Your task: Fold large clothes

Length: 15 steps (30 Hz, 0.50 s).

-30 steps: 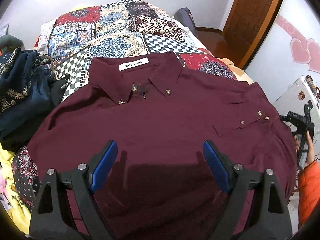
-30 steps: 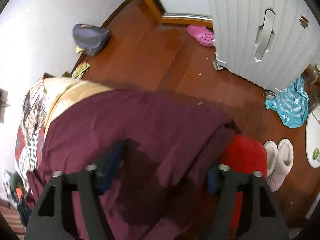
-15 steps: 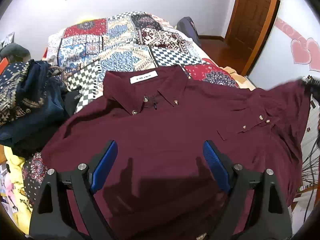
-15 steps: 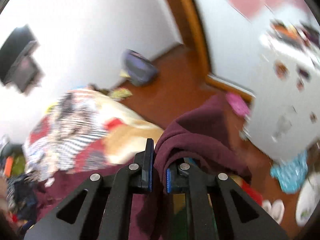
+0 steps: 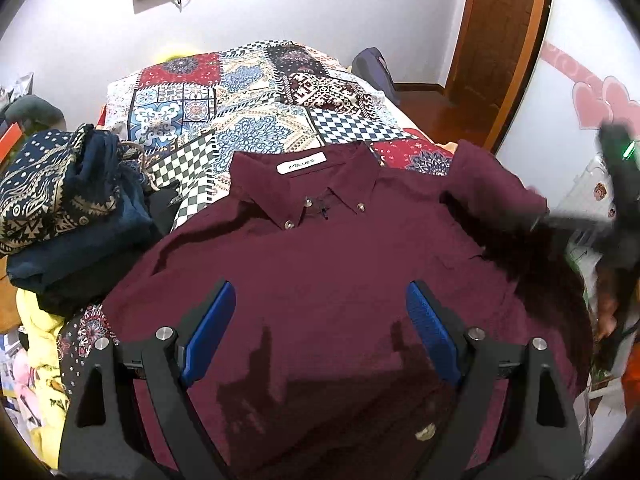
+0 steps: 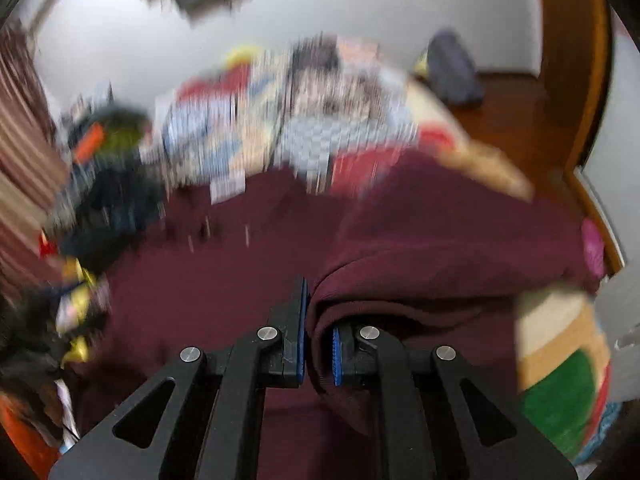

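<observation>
Lying across the middle of the left wrist frame, a maroon shirt (image 5: 340, 280) is spread collar up on a patchwork bedspread (image 5: 240, 92). At the left edge a pile of dark blue clothes (image 5: 68, 208) is seen just beside it. Low in the frame, the left gripper (image 5: 320, 332) is held wide above the shirt front, nothing between its pads. In the blurred right wrist frame, a fold of the shirt is pinched by the right gripper (image 6: 319, 320) at lower centre.
</observation>
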### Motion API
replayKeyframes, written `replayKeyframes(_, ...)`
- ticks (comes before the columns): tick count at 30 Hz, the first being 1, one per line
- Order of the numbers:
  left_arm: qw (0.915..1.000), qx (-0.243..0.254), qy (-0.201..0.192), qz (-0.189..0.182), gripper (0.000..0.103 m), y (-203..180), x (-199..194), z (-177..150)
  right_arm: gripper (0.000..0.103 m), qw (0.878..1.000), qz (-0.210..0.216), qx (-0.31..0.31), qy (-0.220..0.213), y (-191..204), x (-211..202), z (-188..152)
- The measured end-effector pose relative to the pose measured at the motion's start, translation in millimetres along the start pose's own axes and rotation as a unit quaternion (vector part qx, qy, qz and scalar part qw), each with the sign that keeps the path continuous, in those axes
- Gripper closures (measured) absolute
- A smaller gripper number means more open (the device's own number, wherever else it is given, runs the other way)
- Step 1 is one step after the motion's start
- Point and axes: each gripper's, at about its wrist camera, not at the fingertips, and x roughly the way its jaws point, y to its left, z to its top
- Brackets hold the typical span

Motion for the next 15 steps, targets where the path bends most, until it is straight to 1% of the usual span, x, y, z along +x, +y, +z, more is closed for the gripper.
replayKeyframes(2,1.0,-0.003,0.002,-0.004,0.016,3.3,-0.2,-3.7,0.091,0.999,-0.018,-0.004,0.034,6.7,19.4,-10.7)
replayKeyframes(4,1.0,-0.005,0.004,-0.007,0.016,5.3,0.3,-6.5,0.087,0.998,-0.033,-0.005,0.055,6.7,23.4,-18.7)
replayKeyframes(5,0.9999,-0.005,0.005,-0.007,0.016,6.6,1.2,-7.8,0.077,0.997,-0.036,-0.005,0.061,0.4,19.4,-20.4)
replayKeyframes(6,0.9999,-0.005,0.007,-0.006,0.016,7.1,1.9,-8.5,0.062,0.997,-0.037,-0.003,0.067,-1.4,15.0,-20.8)
replayKeyframes(7,0.9999,-0.005,0.008,-0.006,0.016,7.6,2.7,-8.8,0.055,0.997,-0.034,-0.002,0.069,-2.9,10.6,-19.5)
replayKeyframes(8,0.9999,-0.006,0.009,-0.005,0.016,7.7,3.5,-9.3,0.045,0.997,-0.028,0.002,0.066,-5.8,1.0,-19.0)
replayKeyframes(9,0.9999,-0.006,0.009,-0.004,0.016,7.7,3.7,-9.8,0.04,0.998,-0.026,0.005,0.059,-10.6,-9.5,-19.7)
replayKeyframes(13,0.9999,-0.009,0.008,-0.006,0.016,4.8,4.5,-6.6,0.039,1.0,-0.018,0.012,0.02,-20.1,-41.7,-19.5)
replayKeyframes(15,0.9999,-0.01,0.003,-0.01,0.016,2.1,4.5,-2.6,0.034,0.999,-0.032,0.029,-0.012,-32.3,-54.9,-14.3)
